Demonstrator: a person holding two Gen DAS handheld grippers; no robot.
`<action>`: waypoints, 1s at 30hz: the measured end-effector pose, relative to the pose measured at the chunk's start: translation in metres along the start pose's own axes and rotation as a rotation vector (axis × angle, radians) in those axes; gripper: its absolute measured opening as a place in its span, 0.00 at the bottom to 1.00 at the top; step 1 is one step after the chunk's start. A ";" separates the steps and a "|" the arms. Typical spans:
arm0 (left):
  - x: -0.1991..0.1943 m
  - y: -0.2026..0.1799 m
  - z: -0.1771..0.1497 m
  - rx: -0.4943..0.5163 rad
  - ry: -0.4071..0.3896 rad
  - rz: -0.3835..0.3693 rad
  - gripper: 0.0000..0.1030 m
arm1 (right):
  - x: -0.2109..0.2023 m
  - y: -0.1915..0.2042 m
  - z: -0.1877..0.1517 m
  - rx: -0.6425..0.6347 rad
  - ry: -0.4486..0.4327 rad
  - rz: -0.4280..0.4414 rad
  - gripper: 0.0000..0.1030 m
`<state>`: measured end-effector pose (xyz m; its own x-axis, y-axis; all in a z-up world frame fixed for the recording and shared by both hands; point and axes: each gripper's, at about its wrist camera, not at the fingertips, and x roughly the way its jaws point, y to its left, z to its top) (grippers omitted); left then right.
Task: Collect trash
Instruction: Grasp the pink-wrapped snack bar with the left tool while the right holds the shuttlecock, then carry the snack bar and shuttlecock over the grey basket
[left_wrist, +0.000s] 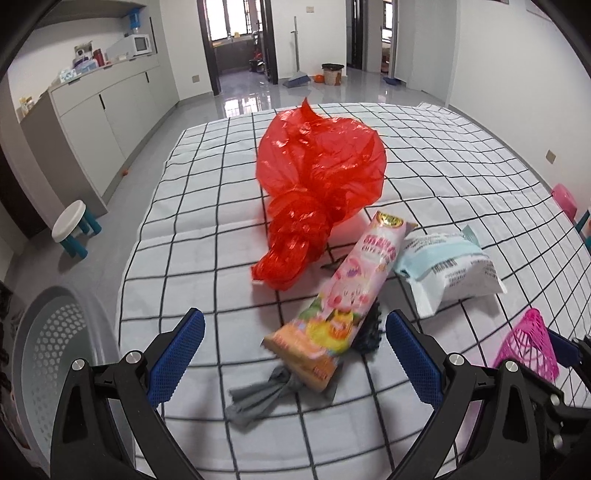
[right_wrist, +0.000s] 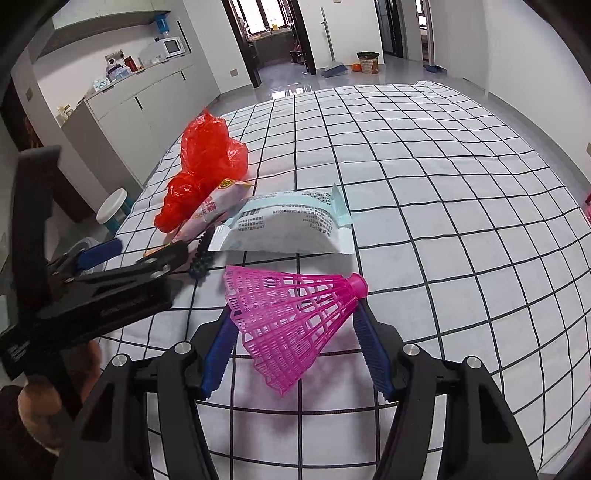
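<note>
Your right tool (right_wrist: 295, 328) is clamped on the pink plastic shuttlecock (right_wrist: 291, 317), skirt toward your left tool, cork end toward the other side, held just above the checked bed cover (right_wrist: 443, 184). Your left tool (left_wrist: 295, 354) stands released, nothing between its blue pads (left_wrist: 177, 358). Just ahead of it lies the pink snack wrapper (left_wrist: 343, 299), lying over a grey scrap (left_wrist: 258, 395) and a dark bumpy piece (left_wrist: 369, 332). Beyond the wrapper: crumpled red plastic bag (left_wrist: 317, 177). Ahead and to the right of the left tool: white-and-blue packet (left_wrist: 447, 269). A perforated grey basket (left_wrist: 48, 350) sits off the bed edge, left of the left tool.
</note>
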<state>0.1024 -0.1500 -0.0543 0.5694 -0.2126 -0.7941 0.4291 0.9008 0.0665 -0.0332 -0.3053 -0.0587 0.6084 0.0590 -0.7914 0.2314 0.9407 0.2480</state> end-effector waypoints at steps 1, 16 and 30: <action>0.002 -0.001 0.001 0.006 0.000 -0.002 0.94 | -0.001 0.001 0.000 0.002 -0.002 0.004 0.59; 0.008 -0.019 0.001 0.079 0.006 -0.062 0.46 | 0.004 0.003 0.001 -0.011 0.009 0.022 0.59; -0.027 0.004 -0.010 0.031 -0.047 -0.086 0.13 | -0.001 0.009 -0.003 -0.029 -0.004 0.019 0.59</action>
<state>0.0817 -0.1367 -0.0387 0.5614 -0.3064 -0.7688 0.4988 0.8665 0.0188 -0.0338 -0.2956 -0.0569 0.6158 0.0752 -0.7843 0.1979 0.9488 0.2464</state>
